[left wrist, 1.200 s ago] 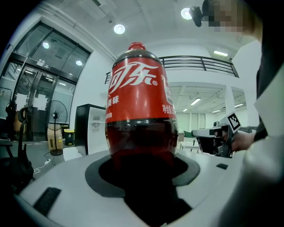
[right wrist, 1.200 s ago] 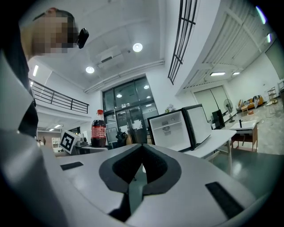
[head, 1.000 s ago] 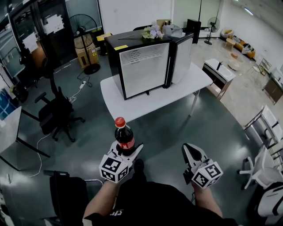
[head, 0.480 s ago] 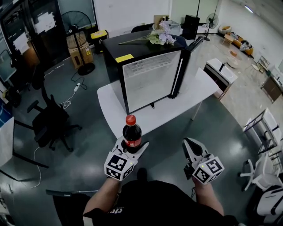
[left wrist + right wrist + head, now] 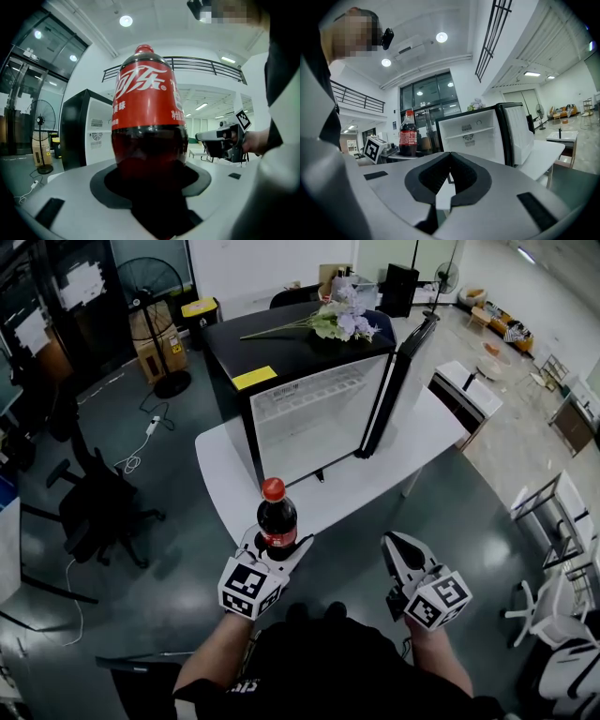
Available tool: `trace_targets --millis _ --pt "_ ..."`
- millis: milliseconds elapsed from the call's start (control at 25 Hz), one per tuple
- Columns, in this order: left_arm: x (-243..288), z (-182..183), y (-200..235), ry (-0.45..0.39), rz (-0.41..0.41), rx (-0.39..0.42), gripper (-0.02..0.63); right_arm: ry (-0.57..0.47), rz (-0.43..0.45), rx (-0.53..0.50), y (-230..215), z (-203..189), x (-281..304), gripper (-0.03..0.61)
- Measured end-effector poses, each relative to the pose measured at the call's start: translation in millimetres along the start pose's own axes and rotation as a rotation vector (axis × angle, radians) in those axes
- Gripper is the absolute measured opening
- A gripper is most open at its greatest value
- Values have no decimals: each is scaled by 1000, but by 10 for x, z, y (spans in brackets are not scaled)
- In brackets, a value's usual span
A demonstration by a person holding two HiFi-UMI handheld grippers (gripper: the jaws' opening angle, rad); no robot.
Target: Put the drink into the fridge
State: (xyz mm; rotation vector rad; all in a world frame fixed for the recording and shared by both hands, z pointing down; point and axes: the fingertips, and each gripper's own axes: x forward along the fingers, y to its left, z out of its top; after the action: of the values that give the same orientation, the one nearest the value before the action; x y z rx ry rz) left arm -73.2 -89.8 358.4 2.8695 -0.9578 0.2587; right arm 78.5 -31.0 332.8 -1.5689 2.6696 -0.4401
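A cola bottle with a red cap and red label stands upright in my left gripper, whose jaws are shut on its lower body. It fills the left gripper view as the cola bottle. My right gripper is shut with nothing held, level with the left one. Ahead, the black mini fridge stands on a white table, its door swung open to the right and its white inside bare. The right gripper view shows the fridge and the bottle.
A flower bouquet and a yellow note lie on the fridge top. A black office chair stands at the left, a floor fan behind it. A white chair and desks sit at the right.
The fridge and table have come closer and lower in the head view as the person walks toward them. Both grippers keep their places; the bottle stays held.
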Motion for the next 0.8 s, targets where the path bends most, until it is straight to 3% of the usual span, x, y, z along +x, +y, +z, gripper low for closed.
trace_targets --millis 440,800 --pt "842 86 -103 8 88 -16 268 3 108 -1 -835 89 172 15" --pt "1560 -71 88 31 85 -52 268 60 141 13 -1370 -7 544 15"
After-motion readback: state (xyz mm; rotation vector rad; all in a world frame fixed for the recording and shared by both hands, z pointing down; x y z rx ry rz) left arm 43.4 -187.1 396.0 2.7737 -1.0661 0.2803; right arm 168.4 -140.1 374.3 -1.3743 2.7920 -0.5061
